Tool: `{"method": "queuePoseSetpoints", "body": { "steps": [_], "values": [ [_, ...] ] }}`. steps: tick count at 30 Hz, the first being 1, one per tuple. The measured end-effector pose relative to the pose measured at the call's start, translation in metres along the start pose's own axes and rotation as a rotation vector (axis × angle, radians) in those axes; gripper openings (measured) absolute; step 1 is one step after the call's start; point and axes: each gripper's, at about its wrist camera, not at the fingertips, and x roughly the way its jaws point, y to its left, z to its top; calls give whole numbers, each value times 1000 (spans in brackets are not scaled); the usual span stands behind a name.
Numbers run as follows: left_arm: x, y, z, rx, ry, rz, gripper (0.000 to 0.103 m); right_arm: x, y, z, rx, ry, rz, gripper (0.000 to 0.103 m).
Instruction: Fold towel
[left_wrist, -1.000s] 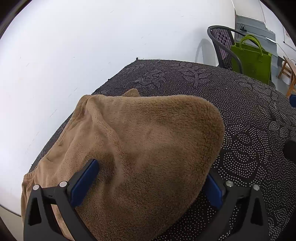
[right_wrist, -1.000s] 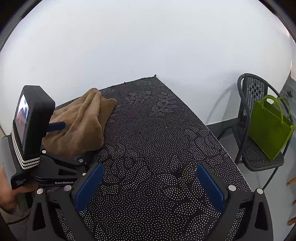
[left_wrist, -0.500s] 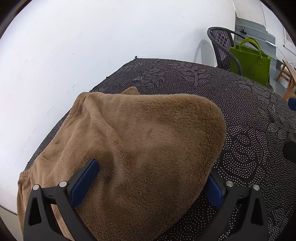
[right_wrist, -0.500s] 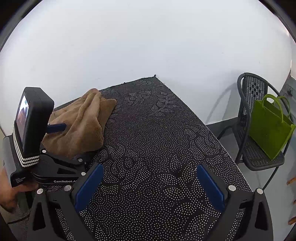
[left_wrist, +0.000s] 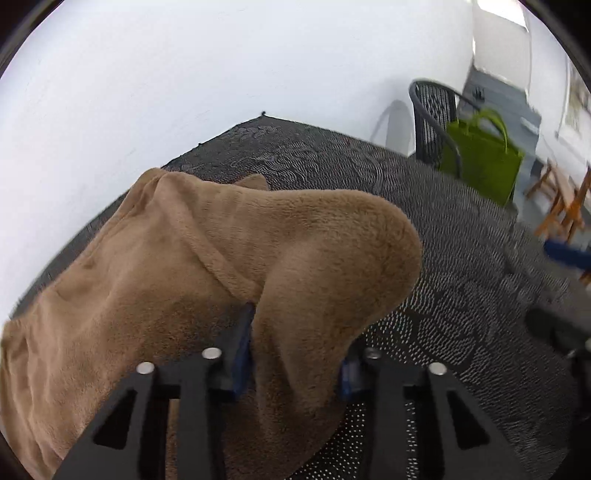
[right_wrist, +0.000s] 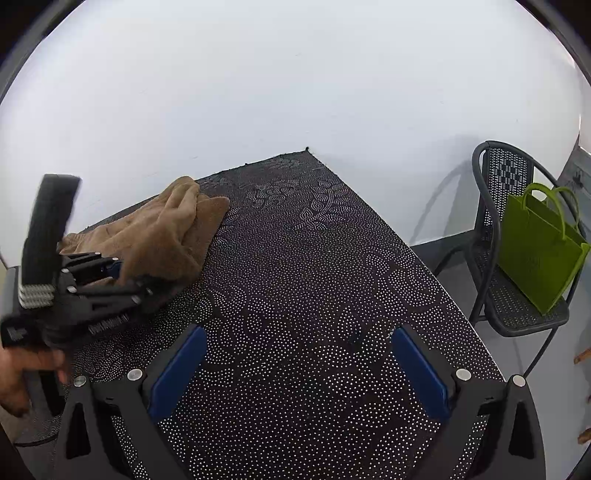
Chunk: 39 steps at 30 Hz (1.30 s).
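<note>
Left hand-held gripper (left_wrist: 295, 354): lower centre of the left wrist view; jaws drawn close together, pinching a thick fold of the brown towel (left_wrist: 207, 280) between the blue pads; in the right wrist view it sits at the left edge, gripped by a person's hand (right_wrist: 22, 373)
Right hand-held gripper (right_wrist: 299, 373): lower centre of its own view; jaws spread wide, nothing between them, only bare worktop (right_wrist: 314, 280) beneath; well apart from the towel
Towel: bunched and rumpled on the worktop, filling the left and centre of the left wrist view; one lobe bulges toward the middle right; in the right wrist view it lies at centre left, close to the white wall (right_wrist: 295, 81)
Worktop: covered in a dark cloth with white dotted patterns; its far corner meets the wall at upper centre
Green bag (right_wrist: 539, 247): right side of the frame, standing upright on the seat of a black chair (right_wrist: 495, 221); its contents cannot be seen
Wooden furniture (left_wrist: 561, 206): far right of the left wrist view, blurred
</note>
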Motion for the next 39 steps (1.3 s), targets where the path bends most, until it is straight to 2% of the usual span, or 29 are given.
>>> {"method": "queuePoseSetpoints", "body": {
  "steps": [7,9,11,14,17,19,22,24,30,39],
  "values": [
    [-12,16,-2,-103,-24,-79,32,5,-5,3,14,19,29,102],
    [-16,22,-2,-132,-37,-102,31,11,-10,7,46,63,110,102],
    [-21,29,-2,-162,-52,-124,31,15,-17,21,123,102,242,102],
    [-28,38,-2,-207,-75,-157,31,21,-25,51,219,114,394,102],
    [-32,43,-2,-223,-89,-165,31,46,-19,85,275,122,471,102],
    [-34,44,-4,-223,-92,-169,31,77,-8,110,304,157,472,102],
    [-37,46,-9,-230,-98,-178,31,130,6,132,391,260,520,102],
    [-40,50,-12,-234,-102,-182,31,161,18,142,445,323,558,102],
    [-47,60,-16,-246,-115,-195,31,224,54,159,485,429,562,102],
    [-50,64,-20,-255,-128,-212,31,266,108,179,360,498,603,102]
  ]
}}
